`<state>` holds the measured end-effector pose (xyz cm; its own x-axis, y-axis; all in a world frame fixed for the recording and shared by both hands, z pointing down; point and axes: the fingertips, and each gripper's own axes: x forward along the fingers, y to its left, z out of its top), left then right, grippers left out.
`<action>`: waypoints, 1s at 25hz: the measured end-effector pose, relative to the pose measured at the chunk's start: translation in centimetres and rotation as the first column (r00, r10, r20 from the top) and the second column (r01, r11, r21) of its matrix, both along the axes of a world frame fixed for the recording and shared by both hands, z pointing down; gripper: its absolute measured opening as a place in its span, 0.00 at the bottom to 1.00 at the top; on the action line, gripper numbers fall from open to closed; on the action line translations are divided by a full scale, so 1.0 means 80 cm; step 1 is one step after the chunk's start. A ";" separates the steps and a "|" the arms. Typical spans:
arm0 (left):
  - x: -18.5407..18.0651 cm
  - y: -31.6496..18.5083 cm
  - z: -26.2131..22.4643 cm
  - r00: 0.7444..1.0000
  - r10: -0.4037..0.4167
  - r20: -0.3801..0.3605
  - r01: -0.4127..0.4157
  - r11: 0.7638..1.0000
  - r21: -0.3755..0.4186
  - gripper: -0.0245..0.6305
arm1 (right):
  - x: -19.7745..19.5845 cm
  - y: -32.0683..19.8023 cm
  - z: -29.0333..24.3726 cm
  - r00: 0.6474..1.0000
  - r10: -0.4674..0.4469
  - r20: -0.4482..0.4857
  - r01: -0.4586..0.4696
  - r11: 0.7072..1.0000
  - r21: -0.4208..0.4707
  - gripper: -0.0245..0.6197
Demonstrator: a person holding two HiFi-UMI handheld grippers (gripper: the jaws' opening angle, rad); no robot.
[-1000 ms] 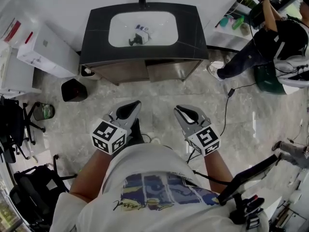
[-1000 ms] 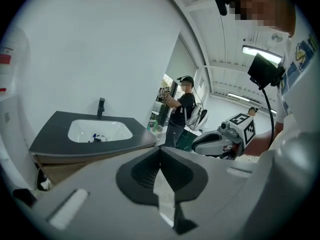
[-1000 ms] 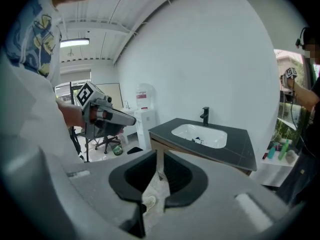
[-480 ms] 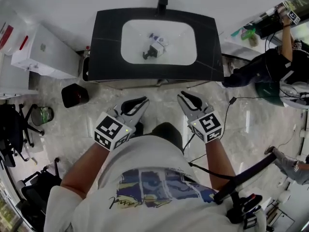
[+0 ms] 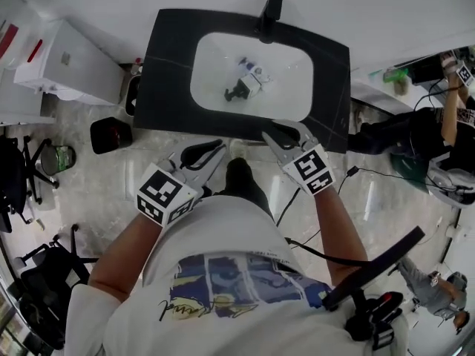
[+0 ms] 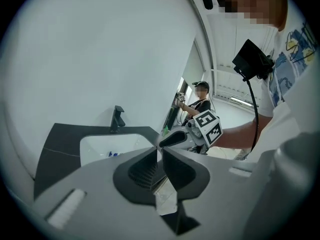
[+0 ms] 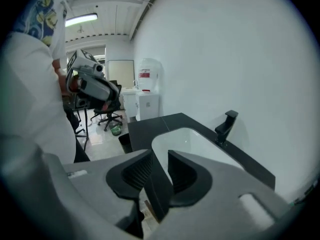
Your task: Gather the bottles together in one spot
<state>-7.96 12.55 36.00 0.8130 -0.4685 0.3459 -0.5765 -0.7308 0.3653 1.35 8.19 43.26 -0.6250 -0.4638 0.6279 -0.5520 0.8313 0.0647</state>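
A few small bottles [image 5: 245, 84] lie together in the white sink basin [image 5: 215, 65] set in a black counter [image 5: 167, 73]; one has a dark spray head, another blue print. A bit of blue bottles [image 6: 112, 154] shows in the left gripper view. My left gripper [image 5: 211, 148] [image 6: 160, 150] hangs just short of the counter's front edge, shut and empty. My right gripper [image 5: 276, 133] [image 7: 159, 154] reaches over that front edge. Its jaws have just been opening and stand slightly apart, with nothing between them.
A black faucet [image 5: 269, 17] rises behind the basin. A black bin [image 5: 111, 134] and a white unit [image 5: 67, 61] stand left of the counter, with office chairs [image 5: 18, 184] further left. Another person [image 5: 438, 136] is at the right, and a cable [image 5: 297, 199] crosses the floor.
I have walked up to the counter, so the sink is much nearer. Both grippers moved forward with me; the right one now overlaps the counter's front edge.
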 end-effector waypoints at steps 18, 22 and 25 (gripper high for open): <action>-0.020 -0.135 0.010 0.926 -0.374 0.048 0.377 0.923 -0.081 0.10 | -0.044 -0.150 0.179 0.633 -0.718 -0.289 0.695 0.692 -0.196 0.27; -0.027 -0.139 0.021 0.898 -0.437 0.048 0.440 0.892 -0.105 0.10 | -0.047 -0.164 0.228 0.510 -0.788 -0.346 0.754 0.603 -0.262 0.29; -0.033 -0.138 0.025 0.878 -0.476 0.048 0.478 0.871 -0.114 0.10 | -0.048 -0.165 0.262 0.410 -0.825 -0.389 0.784 0.537 -0.311 0.32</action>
